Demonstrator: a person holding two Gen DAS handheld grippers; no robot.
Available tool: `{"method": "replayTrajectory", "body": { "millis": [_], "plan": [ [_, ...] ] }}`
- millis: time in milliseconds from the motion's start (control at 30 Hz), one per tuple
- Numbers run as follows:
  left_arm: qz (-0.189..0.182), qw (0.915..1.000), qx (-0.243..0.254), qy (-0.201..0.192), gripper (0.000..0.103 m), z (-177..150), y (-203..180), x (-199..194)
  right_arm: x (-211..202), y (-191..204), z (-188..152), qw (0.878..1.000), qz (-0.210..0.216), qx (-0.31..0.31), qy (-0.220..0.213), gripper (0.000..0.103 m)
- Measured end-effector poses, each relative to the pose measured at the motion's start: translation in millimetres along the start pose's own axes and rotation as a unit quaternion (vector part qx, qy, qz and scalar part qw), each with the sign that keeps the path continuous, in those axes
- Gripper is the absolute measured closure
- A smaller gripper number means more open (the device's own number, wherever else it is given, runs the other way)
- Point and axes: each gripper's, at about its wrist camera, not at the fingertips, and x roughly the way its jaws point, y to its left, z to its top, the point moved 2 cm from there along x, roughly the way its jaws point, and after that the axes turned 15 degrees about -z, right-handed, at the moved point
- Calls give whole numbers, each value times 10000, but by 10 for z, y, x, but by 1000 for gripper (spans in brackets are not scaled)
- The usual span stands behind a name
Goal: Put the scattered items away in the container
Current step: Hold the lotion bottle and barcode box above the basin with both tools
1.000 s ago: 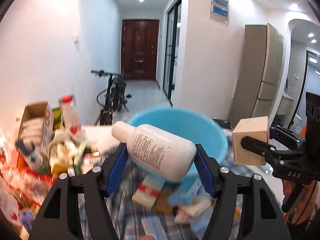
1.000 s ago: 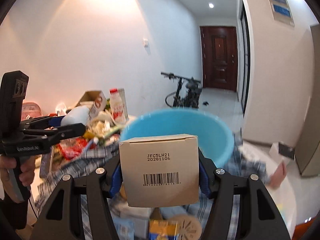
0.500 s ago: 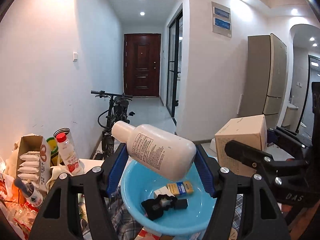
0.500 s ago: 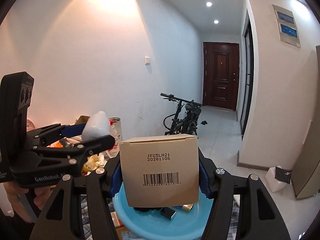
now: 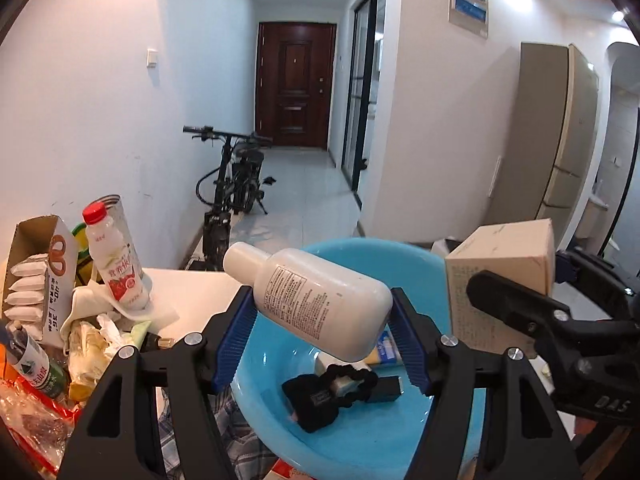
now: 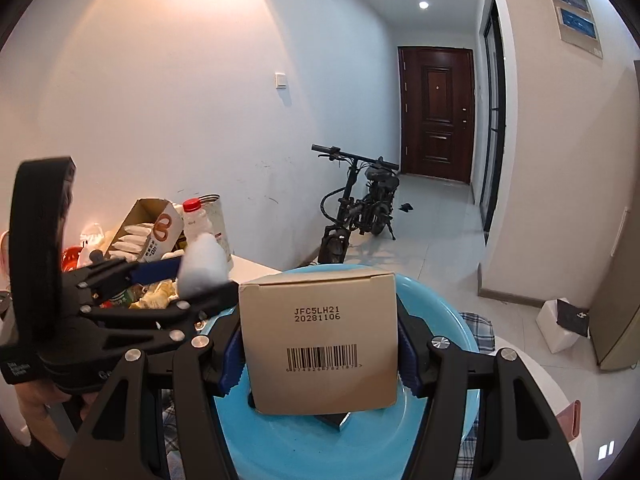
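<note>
Left gripper (image 5: 322, 334): blue pads pinch a white bottle (image 5: 316, 308) lying crosswise, cap toward 10 o'clock, above the blue basin (image 5: 400, 452). Right gripper (image 6: 320, 354): pads clamp a tan carton (image 6: 320, 340) by its sides, barcode facing the camera, also over the basin. Basin contents: a black scrunchie (image 5: 332, 394) and small boxes. At 9 o'clock of the basin, a clutter of scattered items, including a red-capped drink bottle (image 5: 116, 258) and an open snack box (image 5: 42, 276).
</note>
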Motion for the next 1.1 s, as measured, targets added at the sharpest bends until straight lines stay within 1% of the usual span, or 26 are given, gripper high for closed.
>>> {"method": "replayTrajectory", "body": {
  "millis": [133,333,467,567,867,967,1100],
  "plan": [
    [9,9999,-21,130,38,-31,0,73,51,-7,-4,10000,-24,-39,51,40],
    [102,9999,-10,131,38,-1,-14,92,40,-1,7,10000,-64,-33,40,40],
    [177,9998,17,117,38,7,-7,93,-19,59,23,9999,31,-88,-54,40],
    [164,9998,-24,84,38,24,19,73,10,107,5,9998,-58,-181,-19,40],
    [165,9997,-180,66,38,33,133,76,109,174,-31,9995,-75,-272,107,40],
    [217,9996,-181,45,38,34,155,64,149,214,-49,9993,-104,-318,152,40],
    [88,9995,-304,12,38,44,190,51,199,261,-96,9992,-93,-318,204,40]
  ]
}}
